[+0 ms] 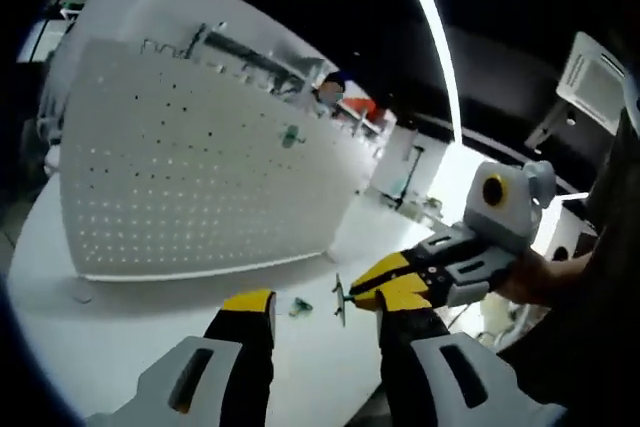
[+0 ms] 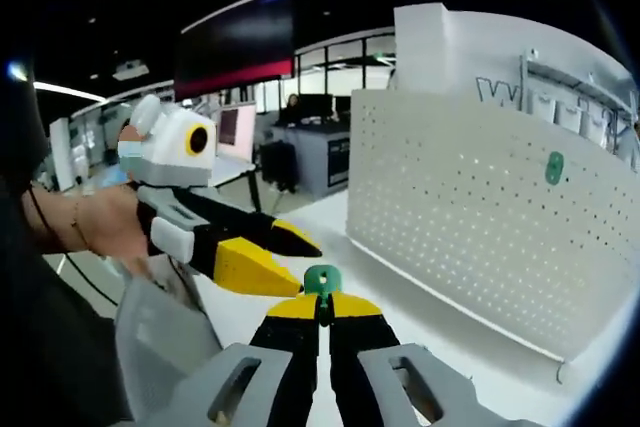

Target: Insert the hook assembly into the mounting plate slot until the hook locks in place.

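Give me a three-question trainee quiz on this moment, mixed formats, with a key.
1. True or false: the right gripper is shut on the green hook.
2. What already sits on the white pegboard? A) a green hook piece B) a red clamp C) a coil of wire
3. Fill in: the left gripper has its jaws ____, with nothing between them.

Key: 1 true; 2 A; 3 open
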Available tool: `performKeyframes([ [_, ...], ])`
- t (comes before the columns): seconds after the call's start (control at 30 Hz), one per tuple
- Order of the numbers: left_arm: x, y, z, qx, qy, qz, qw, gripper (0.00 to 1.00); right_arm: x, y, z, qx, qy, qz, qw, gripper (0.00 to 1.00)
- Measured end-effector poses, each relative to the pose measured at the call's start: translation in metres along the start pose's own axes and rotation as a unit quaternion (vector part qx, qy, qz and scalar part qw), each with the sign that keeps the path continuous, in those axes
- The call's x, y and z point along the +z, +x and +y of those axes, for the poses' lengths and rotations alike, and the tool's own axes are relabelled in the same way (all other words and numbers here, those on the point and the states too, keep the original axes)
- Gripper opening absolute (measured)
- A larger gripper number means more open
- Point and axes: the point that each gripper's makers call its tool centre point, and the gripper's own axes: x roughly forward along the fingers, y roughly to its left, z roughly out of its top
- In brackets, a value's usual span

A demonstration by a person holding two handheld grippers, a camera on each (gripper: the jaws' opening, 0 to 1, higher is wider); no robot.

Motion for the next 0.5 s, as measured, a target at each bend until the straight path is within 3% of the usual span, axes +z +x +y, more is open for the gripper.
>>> performKeyframes([
  [0.33,0.0062,-0.0048,-0.0104,-0.003,0.022,-0.016,0.9996,0.68,0.0060,0.0003,-0.0046,-0.006,0.013,-0.012,0.9998,0.00],
  [0.5,0.0079,-0.0031,-0.0104,0.003,0.026,-0.018,0.9995,0.85,0.0065,-0.0007,-0.0078,-0.013,0.017,-0.014,0.9997,0.00],
])
